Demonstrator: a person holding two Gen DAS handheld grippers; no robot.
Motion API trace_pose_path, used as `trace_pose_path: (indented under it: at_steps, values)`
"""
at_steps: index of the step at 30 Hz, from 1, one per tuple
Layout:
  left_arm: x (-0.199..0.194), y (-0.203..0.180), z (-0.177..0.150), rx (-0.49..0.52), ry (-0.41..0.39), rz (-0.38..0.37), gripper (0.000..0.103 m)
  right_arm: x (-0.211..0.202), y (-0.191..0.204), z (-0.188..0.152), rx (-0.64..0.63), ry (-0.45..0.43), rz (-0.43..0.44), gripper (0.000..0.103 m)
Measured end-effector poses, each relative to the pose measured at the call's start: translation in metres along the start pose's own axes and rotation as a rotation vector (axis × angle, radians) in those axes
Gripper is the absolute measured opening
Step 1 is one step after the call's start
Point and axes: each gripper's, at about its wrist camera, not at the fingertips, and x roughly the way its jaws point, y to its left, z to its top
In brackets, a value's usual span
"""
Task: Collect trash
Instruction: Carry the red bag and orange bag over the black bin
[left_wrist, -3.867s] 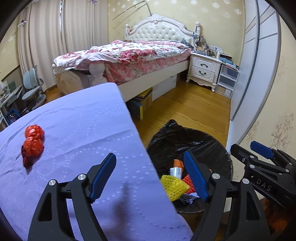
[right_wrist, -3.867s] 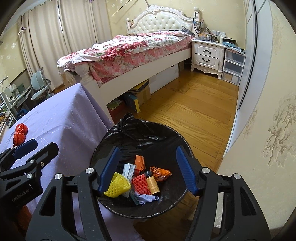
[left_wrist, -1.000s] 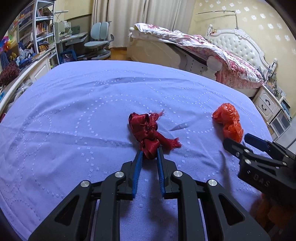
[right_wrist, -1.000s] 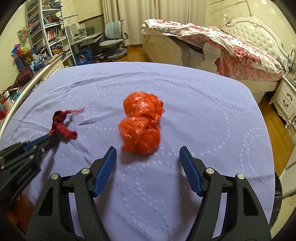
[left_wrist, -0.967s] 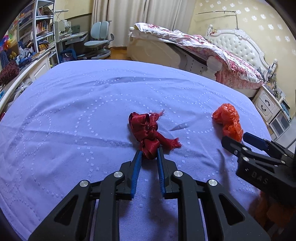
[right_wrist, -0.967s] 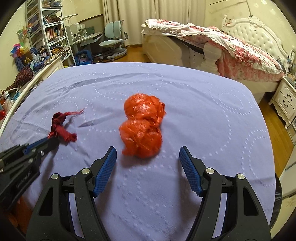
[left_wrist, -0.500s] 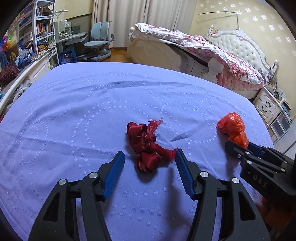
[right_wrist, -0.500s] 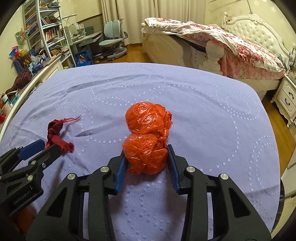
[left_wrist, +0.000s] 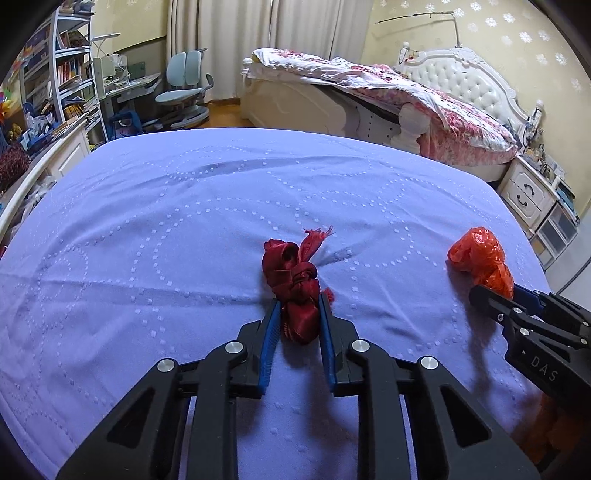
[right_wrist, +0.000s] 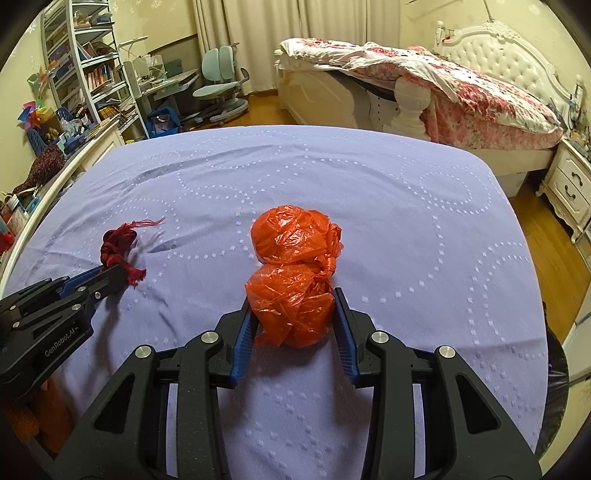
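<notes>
Pinching red ribbon (left_wrist: 295, 288), left hand-held gripper (left_wrist: 297, 314); right hand-held gripper (right_wrist: 293, 317) clamps orange bag (right_wrist: 293, 280)

Two close downward wrist views, shared lilac bedspread (left_wrist: 184, 221)

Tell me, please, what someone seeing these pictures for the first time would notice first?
Most likely the crumpled orange plastic bag, bright in the middle of the lilac bedspread, squeezed between the fingers of the right gripper. To its left lies a knotted dark red ribbon, pinched by the left gripper. Behind them stands a white bed with a flowered pink quilt.
</notes>
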Motion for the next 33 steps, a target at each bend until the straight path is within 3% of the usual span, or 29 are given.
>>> trace_pose_path:
  at_steps: [13,25,33]
  values:
    - [-0.035,-0.049,-0.025,0.032,-0.044,-0.066,0.023,-0.049,-0.029,-0.037,0.040,-0.045,-0.027,0.038]
    - [-0.060,-0.109,-0.048,0.134,-0.075,-0.146,0.023,-0.102,-0.071,-0.083,0.108,-0.087,-0.068,0.036]
    - [-0.071,-0.160,-0.052,0.228,-0.108,-0.212,0.023,-0.137,-0.115,-0.106,0.203,-0.146,-0.149,0.035]
